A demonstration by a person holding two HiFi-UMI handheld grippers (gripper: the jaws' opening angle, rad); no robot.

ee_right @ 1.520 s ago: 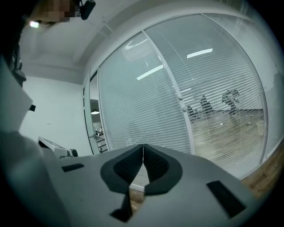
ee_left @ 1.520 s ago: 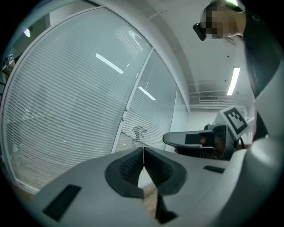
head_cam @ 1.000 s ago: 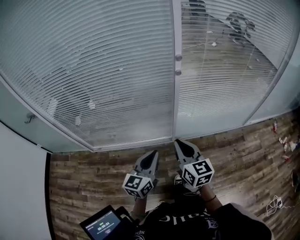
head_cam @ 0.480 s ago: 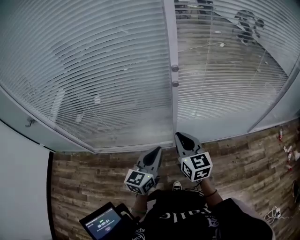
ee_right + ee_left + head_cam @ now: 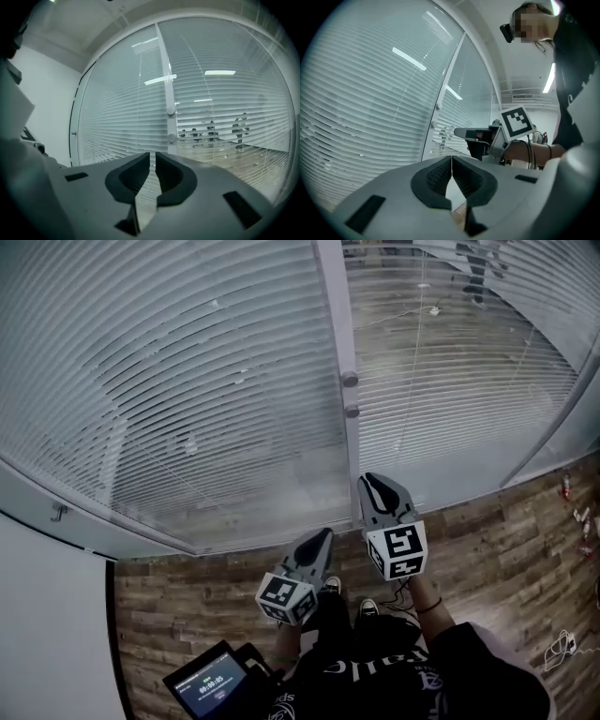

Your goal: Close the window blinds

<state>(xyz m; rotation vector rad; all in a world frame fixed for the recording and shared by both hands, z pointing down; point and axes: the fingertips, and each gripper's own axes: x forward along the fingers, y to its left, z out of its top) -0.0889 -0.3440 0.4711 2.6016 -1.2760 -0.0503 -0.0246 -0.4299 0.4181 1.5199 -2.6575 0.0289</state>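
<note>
White slatted blinds [image 5: 187, 390] cover the left glass pane, nearly flat shut. The right pane's blinds [image 5: 450, 381] stand more open, and a room shows through them. Between the panes runs a white frame post [image 5: 330, 324] with two round knobs [image 5: 350, 379]. A thin wand [image 5: 411, 362] hangs in front of the right blinds. My right gripper [image 5: 372, 482] is shut and empty, pointing at the post below the knobs [image 5: 171, 112]. My left gripper [image 5: 319, 538] is lower and to the left, also shut and empty. The left gripper view shows the right gripper [image 5: 473, 133].
A wooden floor [image 5: 187, 596] runs under the window. A white wall [image 5: 47, 615] stands at the left, with a small handle [image 5: 59, 512] on the frame beside it. A device with a lit screen [image 5: 211, 682] hangs at my waist. Small items [image 5: 577, 512] lie on the floor at the right.
I have stepped closer to the window. Both grippers have moved up and forward, and the right one is now nearer to the knobs. Both stay shut.
</note>
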